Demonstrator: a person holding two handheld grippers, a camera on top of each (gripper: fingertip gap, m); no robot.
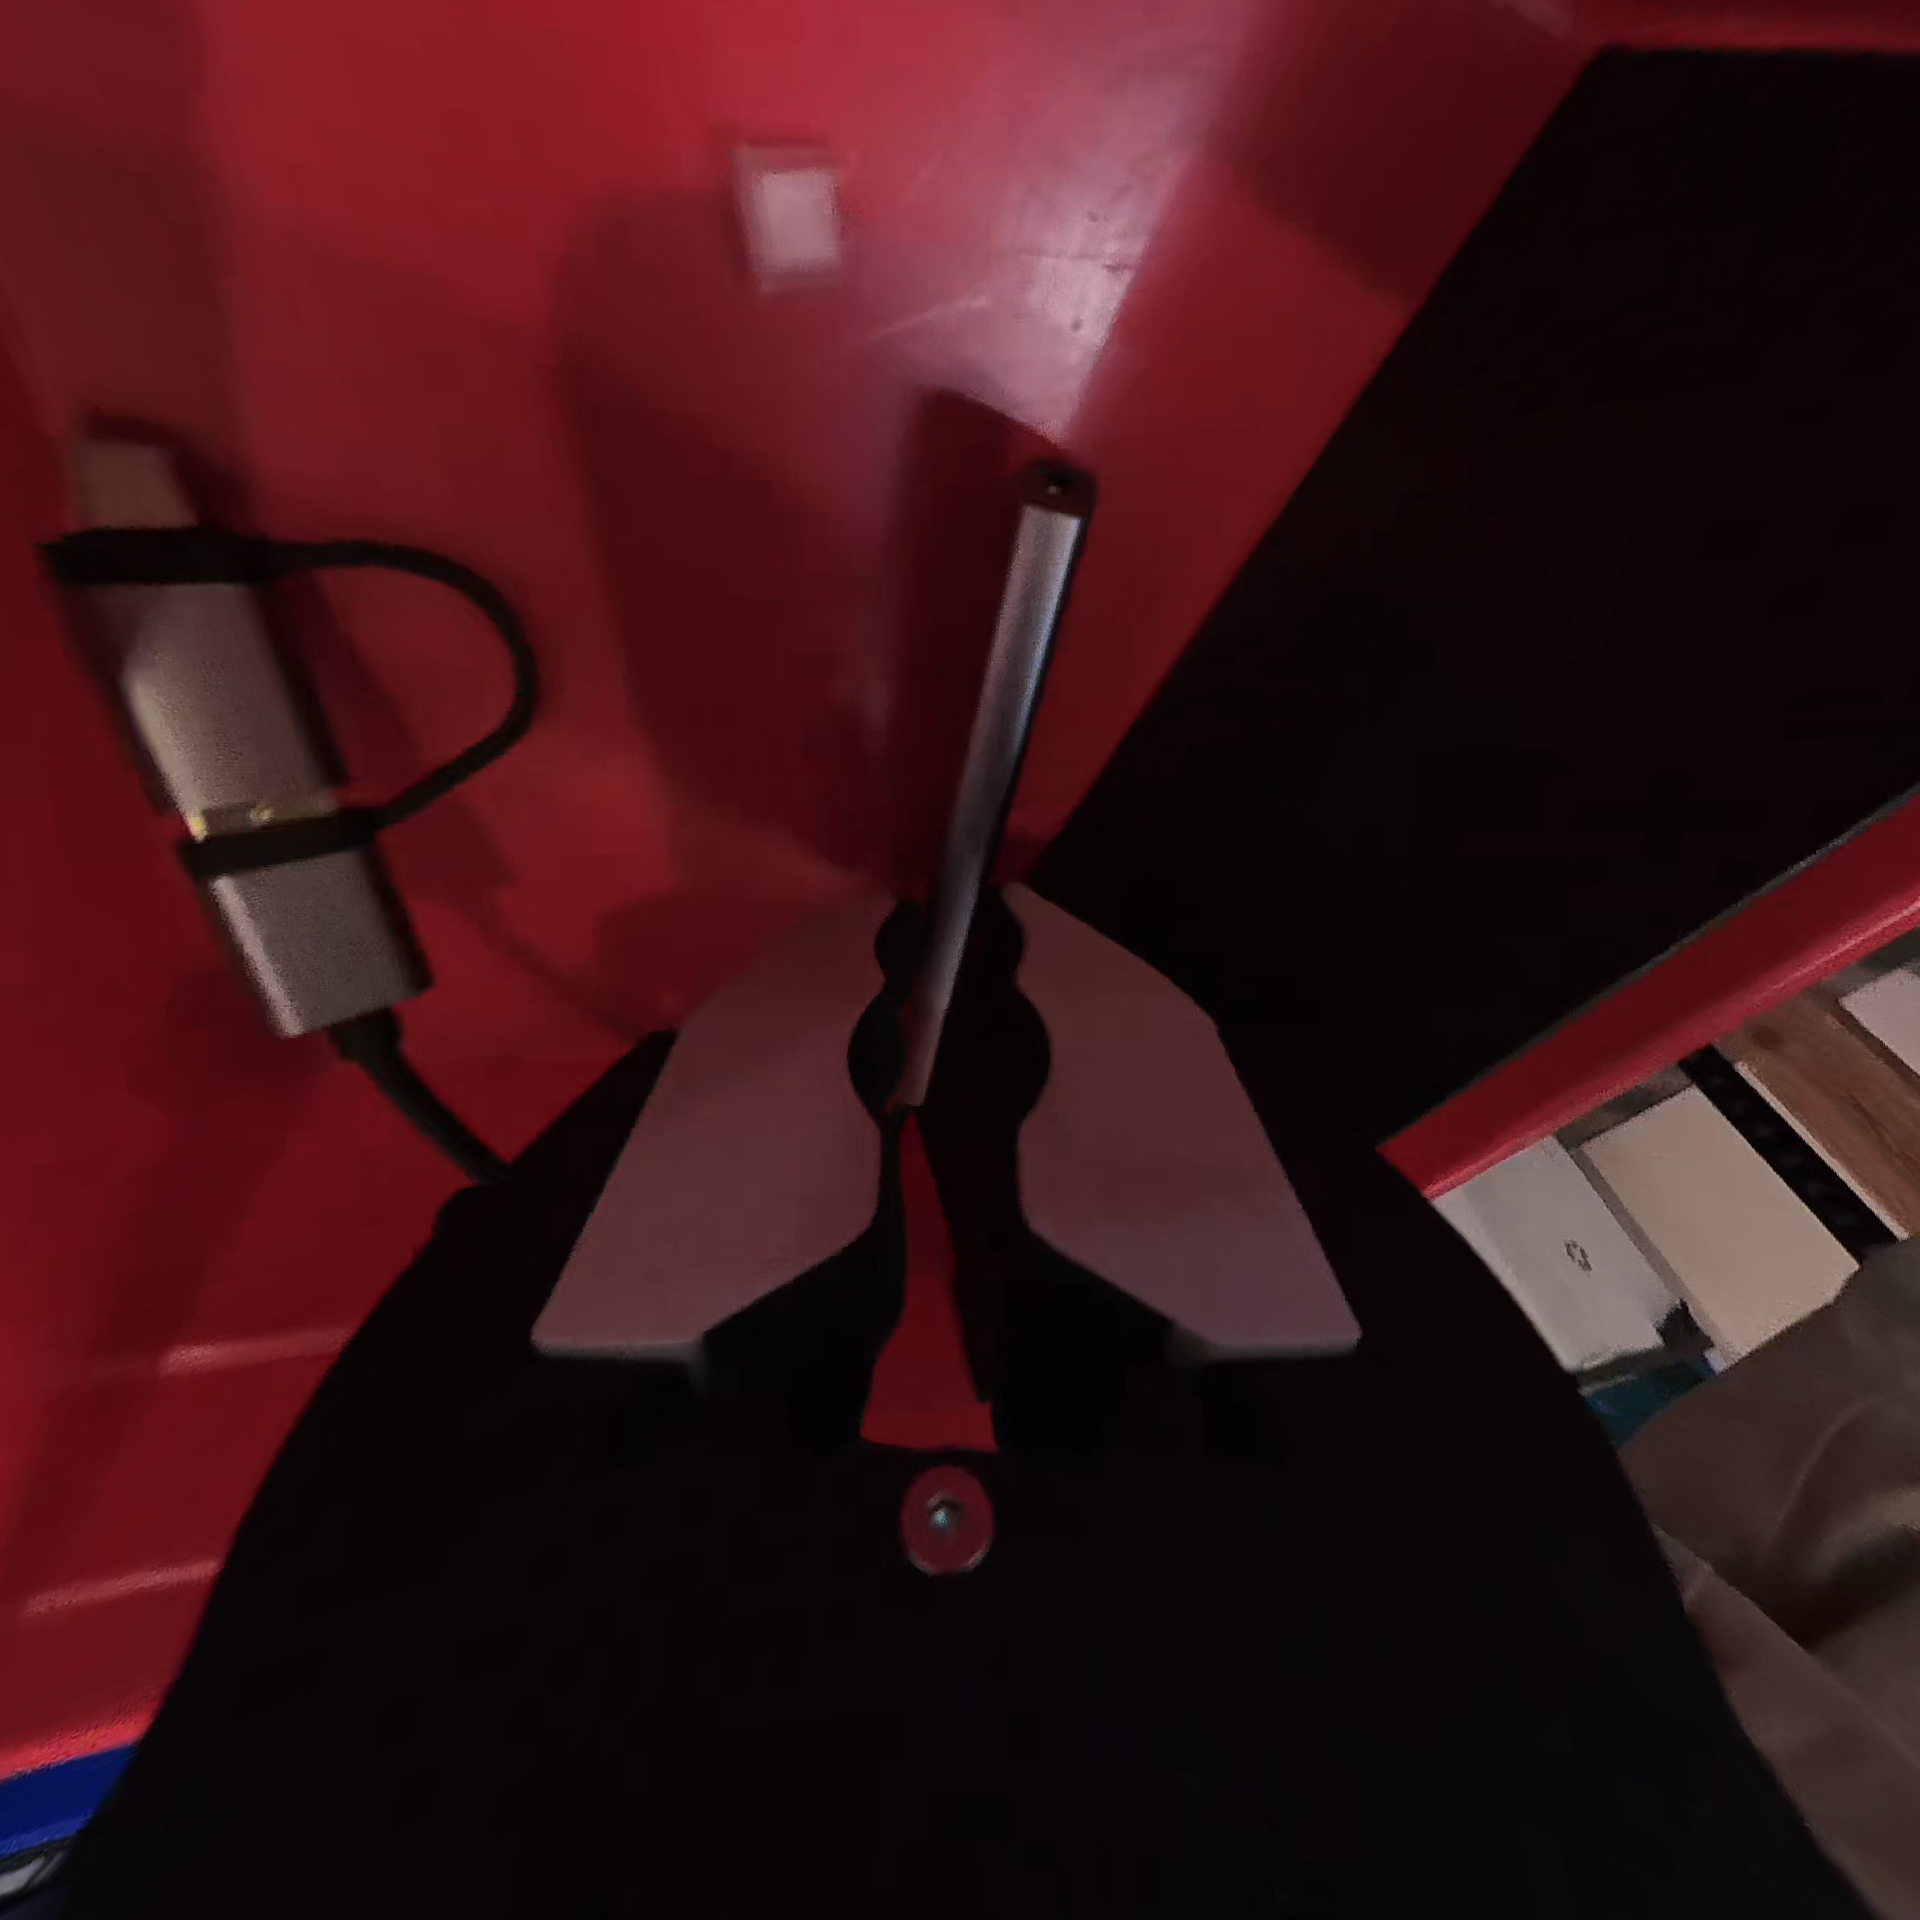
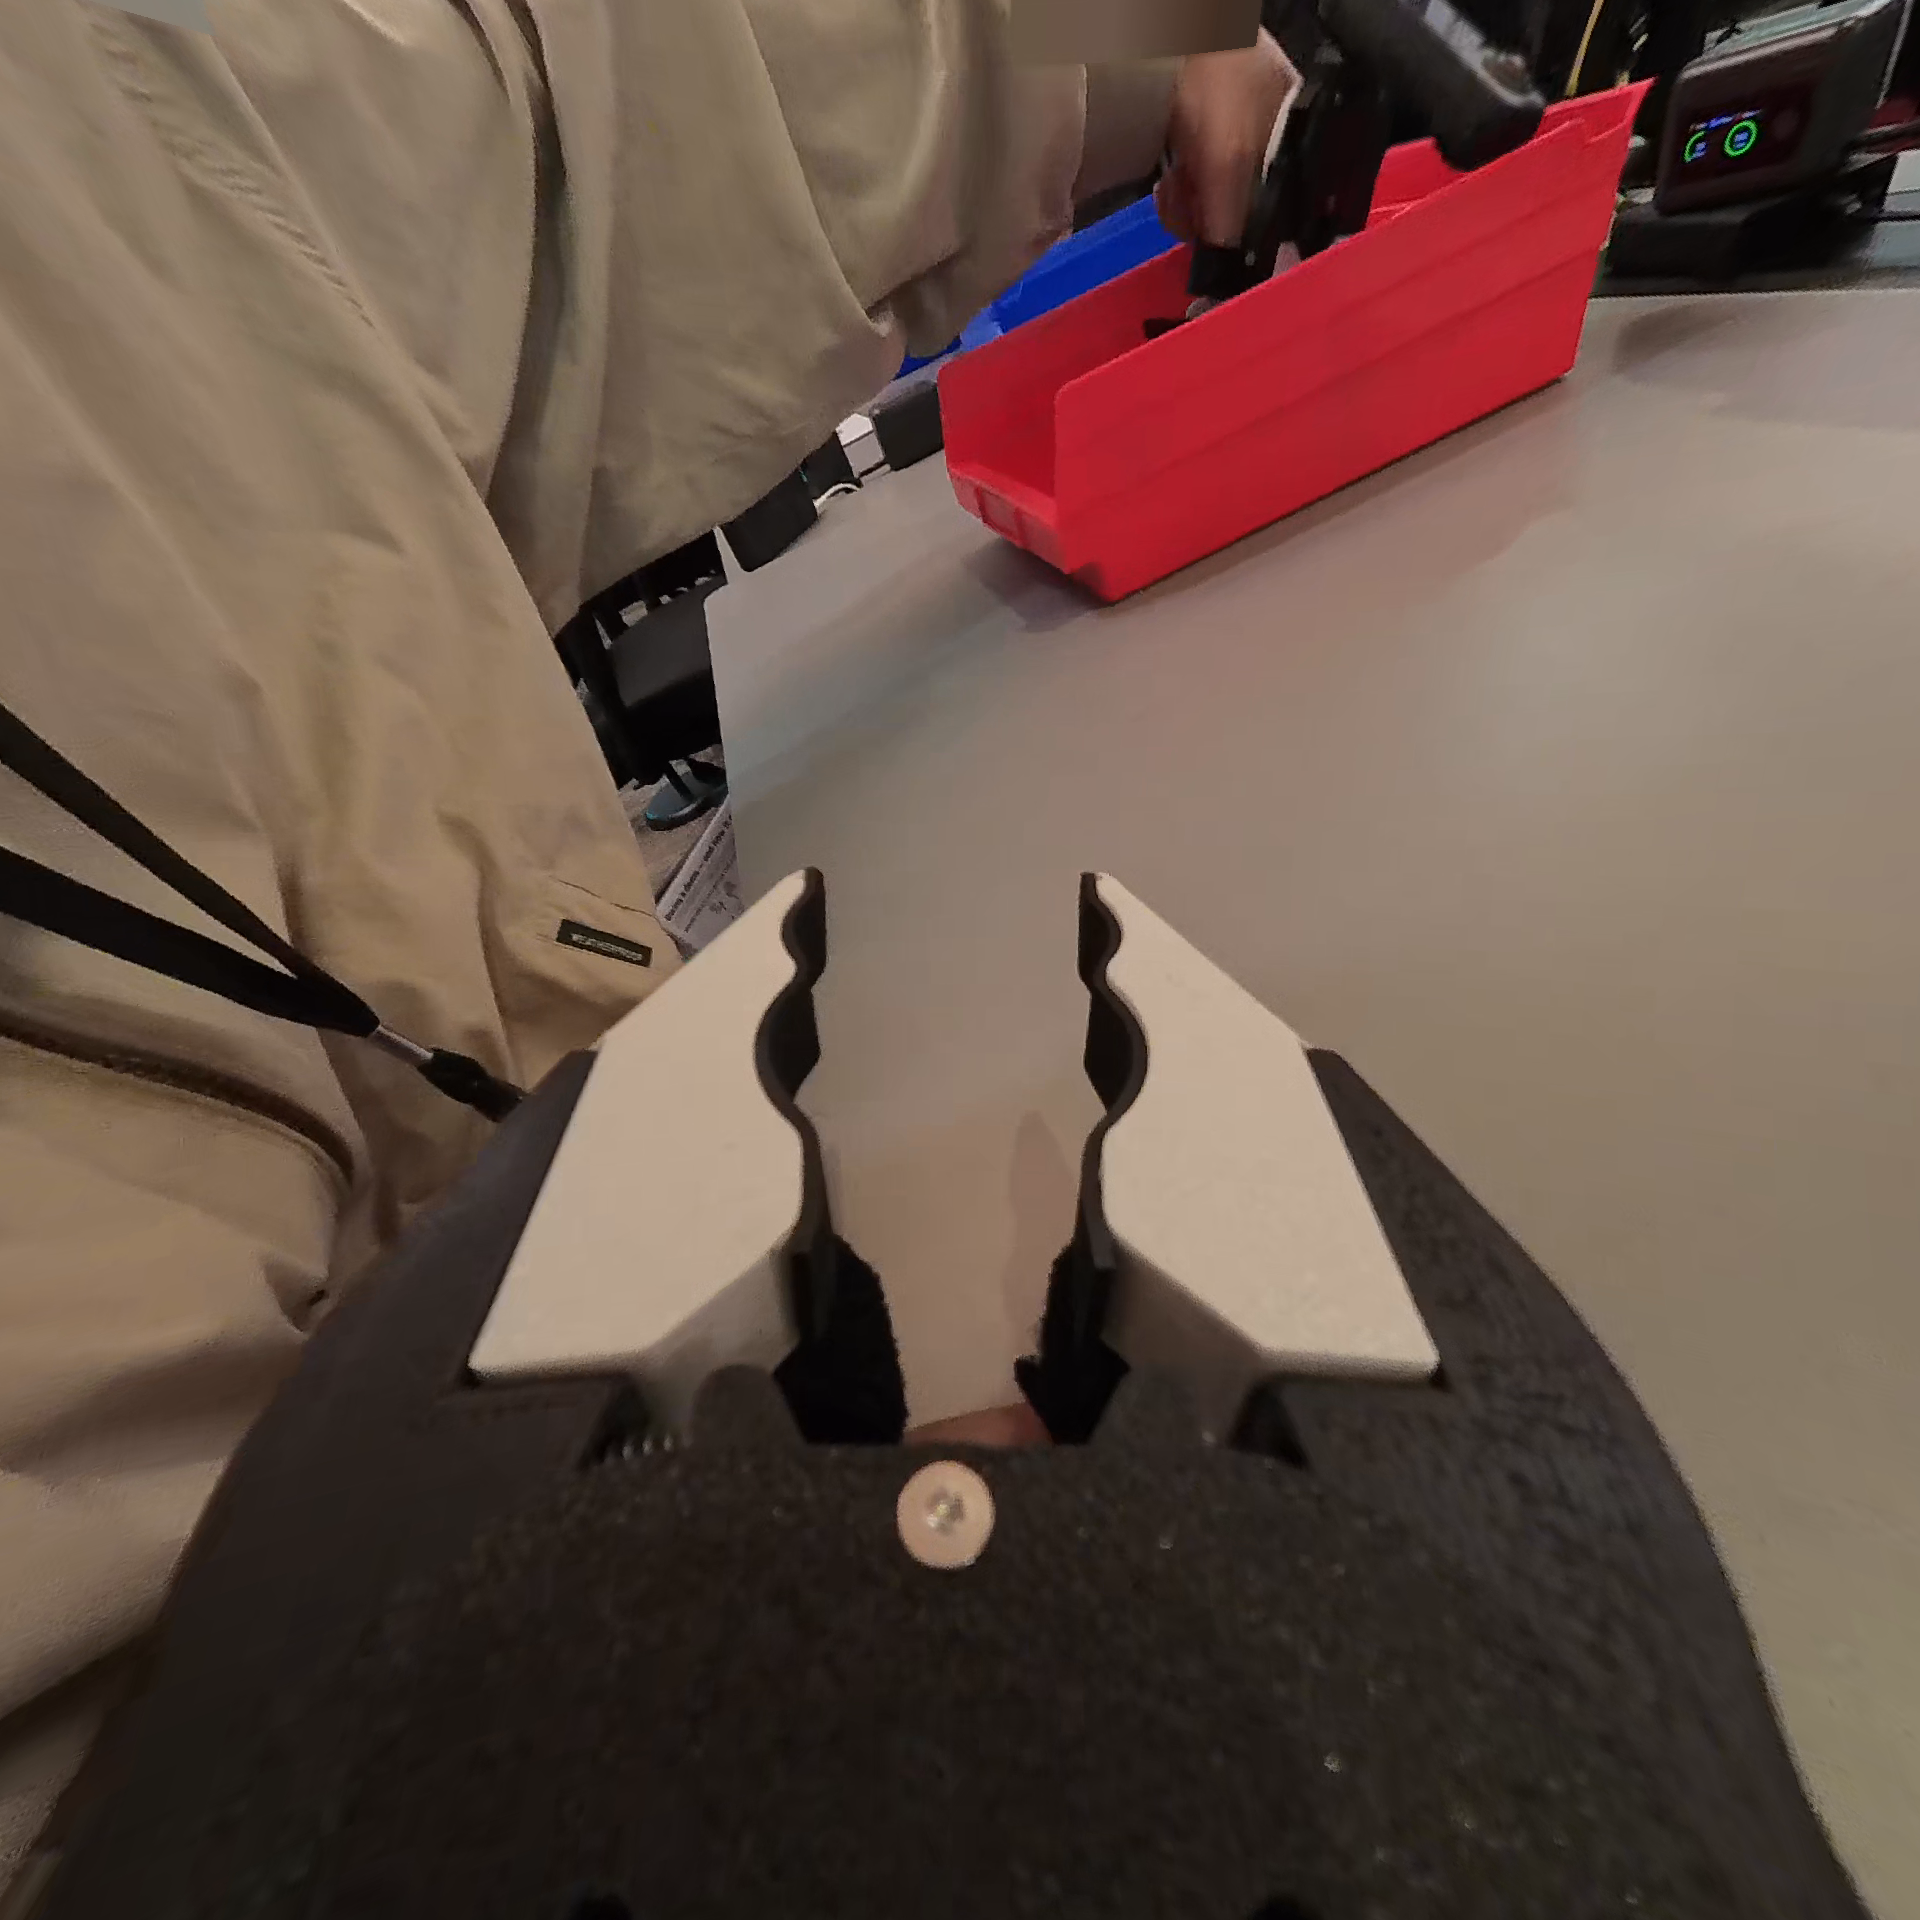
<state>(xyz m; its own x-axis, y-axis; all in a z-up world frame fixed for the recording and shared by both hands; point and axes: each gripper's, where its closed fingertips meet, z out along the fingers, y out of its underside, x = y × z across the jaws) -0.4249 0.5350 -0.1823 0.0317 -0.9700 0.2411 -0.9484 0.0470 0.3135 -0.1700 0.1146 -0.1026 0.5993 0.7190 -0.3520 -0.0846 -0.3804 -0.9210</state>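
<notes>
My left gripper [image 1: 948, 935] is shut on a thin silver slab-like device [image 1: 1013, 665], held edge-on and pointing forward inside a red plastic bin [image 1: 416, 260]. A grey adapter with a looped black cable [image 1: 244, 727] lies on the bin floor to the left of it. My right gripper [image 2: 951, 914] is open and empty, low over a grey table [image 2: 1455, 831]. In the right wrist view the red bin [image 2: 1299, 384] stands far off, with a hand [image 2: 1210, 145] holding the left gripper [image 2: 1299, 177] down inside it.
A small pale sticker [image 1: 795, 213] sits on the bin floor ahead. A blue bin [image 2: 1070, 265] stands behind the red one. A dark device with green-lit rings [image 2: 1756, 135] is at the far right. A person's beige jacket [image 2: 312, 416] fills the left. Spacing between my two grippers at the tips: around 50 cm.
</notes>
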